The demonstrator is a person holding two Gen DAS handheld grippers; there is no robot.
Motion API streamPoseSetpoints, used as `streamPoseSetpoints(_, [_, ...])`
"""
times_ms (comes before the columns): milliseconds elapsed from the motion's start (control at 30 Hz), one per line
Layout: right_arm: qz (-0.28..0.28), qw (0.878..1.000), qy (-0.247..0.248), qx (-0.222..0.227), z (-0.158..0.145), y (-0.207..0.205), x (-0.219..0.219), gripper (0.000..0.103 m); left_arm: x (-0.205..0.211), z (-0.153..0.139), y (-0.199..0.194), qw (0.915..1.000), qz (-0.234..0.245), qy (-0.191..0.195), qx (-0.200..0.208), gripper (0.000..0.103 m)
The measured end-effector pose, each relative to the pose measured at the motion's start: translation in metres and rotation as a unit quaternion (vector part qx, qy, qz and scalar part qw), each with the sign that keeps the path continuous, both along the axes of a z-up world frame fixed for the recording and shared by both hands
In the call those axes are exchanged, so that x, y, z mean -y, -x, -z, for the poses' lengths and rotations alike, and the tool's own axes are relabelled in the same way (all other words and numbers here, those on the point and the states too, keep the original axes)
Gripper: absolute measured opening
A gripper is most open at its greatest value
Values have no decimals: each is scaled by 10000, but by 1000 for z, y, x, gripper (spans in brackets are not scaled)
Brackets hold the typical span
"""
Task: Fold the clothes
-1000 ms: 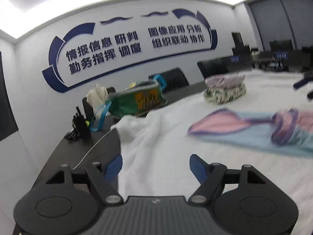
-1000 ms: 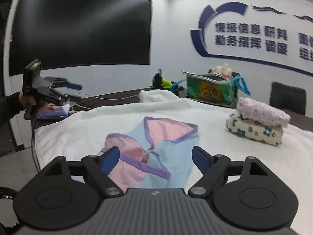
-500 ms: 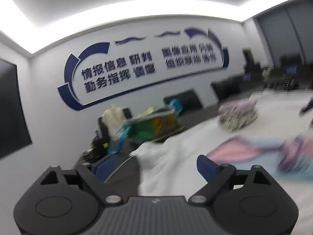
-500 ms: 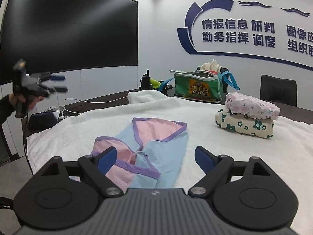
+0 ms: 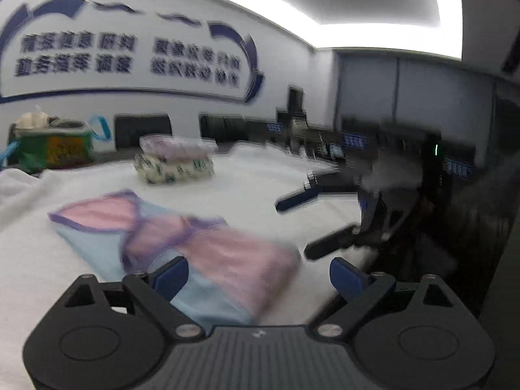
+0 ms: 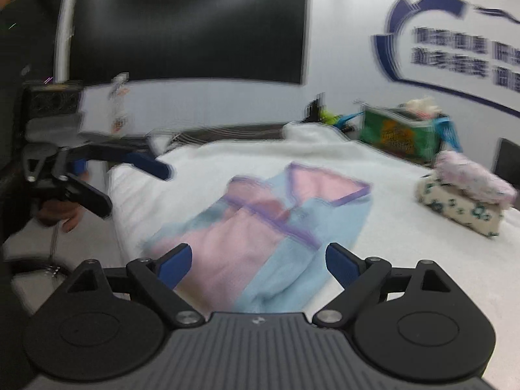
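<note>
A pink and light-blue garment [image 5: 208, 247] with purple trim lies partly folded on the white towel-covered table [image 5: 260, 182]. My left gripper [image 5: 256, 269] hangs open just over its near end, with nothing between the pads. In the right wrist view the same garment [image 6: 260, 221] lies straight ahead of my right gripper [image 6: 259, 258], which is also open and empty above its near edge. Each gripper shows in the other's view: the right gripper [image 5: 294, 229] at the table's right side, the left gripper [image 6: 133, 188] at the left edge, held by a hand [image 6: 65, 217].
Two folded floral garments are stacked [image 5: 175, 162] at the far side of the table, the same stack [image 6: 464, 201] on the right in the right wrist view. A green bag [image 6: 399, 136] stands behind them. A large black screen [image 6: 182, 26] fills the left wall, and chairs [image 5: 143, 133] line the far edge.
The left gripper swung right, from facing the table's left end to facing the garment and the right gripper. Both pairs of jaws stand a little wider. The right gripper turned slightly.
</note>
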State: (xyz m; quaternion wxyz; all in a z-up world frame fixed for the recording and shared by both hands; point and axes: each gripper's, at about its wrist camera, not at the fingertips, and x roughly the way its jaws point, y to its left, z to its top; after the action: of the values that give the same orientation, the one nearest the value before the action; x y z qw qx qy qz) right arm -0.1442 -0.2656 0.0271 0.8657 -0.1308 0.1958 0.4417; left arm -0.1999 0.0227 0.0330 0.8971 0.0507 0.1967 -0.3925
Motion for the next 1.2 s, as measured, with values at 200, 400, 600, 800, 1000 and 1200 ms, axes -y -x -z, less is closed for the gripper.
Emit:
streamPoseSetpoints(200, [-165, 9984, 539, 48, 17, 4, -5, 77, 2, 21, -9, 9979, -412, -343, -352, 77])
streamPoseSetpoints(400, [-253, 9975, 629, -177, 27, -8, -6, 38, 5, 29, -13, 9952, -599, -626, -455, 32])
streamPoseSetpoints(600, [-644, 9941, 754, -432, 5, -25, -10, 8, -14, 9, -48, 9933, -224, -270, -1104, 6])
streamPoseSetpoints(800, [-973, 9932, 486, -426, -42, -88, -11, 8, -50, -33, -127, 9772, -230, 485, -2052, 6])
streamPoseSetpoints(1000, [-558, 9904, 442, -1186, -42, -200, -46, 10, -74, -30, -220, 9585, -1325, 709, -2421, 11])
streamPoseSetpoints(1200, [843, 9848, 1486, -311, -4, -220, -86, 58, -81, -12, -209, 9375, -2536, 888, -2213, 39])
